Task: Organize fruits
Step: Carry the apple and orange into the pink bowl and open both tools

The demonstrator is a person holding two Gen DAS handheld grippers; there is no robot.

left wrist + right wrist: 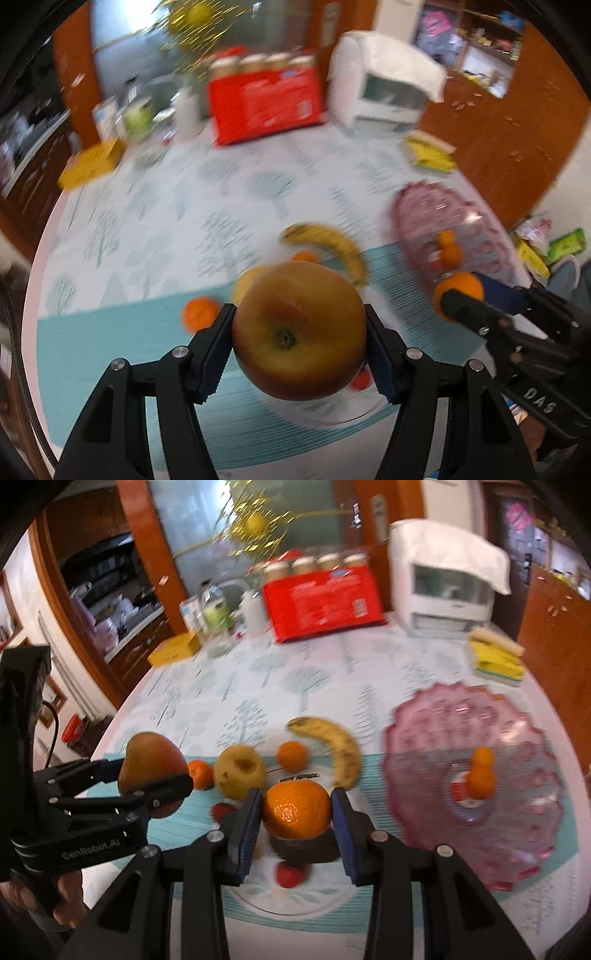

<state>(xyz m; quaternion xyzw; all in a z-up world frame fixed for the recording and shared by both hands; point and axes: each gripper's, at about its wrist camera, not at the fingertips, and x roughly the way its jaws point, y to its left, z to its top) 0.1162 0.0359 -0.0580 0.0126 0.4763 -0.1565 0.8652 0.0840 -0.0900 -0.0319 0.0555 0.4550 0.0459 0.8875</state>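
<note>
With both fruits lifted clear of the table, we clamp a red-yellow round apple in our left gripper and a glossy orange in our right gripper, probably bound for the pink scalloped glass dish.

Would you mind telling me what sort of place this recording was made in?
Most likely a home dining or kitchen area: a round table with a tree-print cloth, a cloth-draped countertop appliance, and wooden cabinets full of dishes behind it.
</note>
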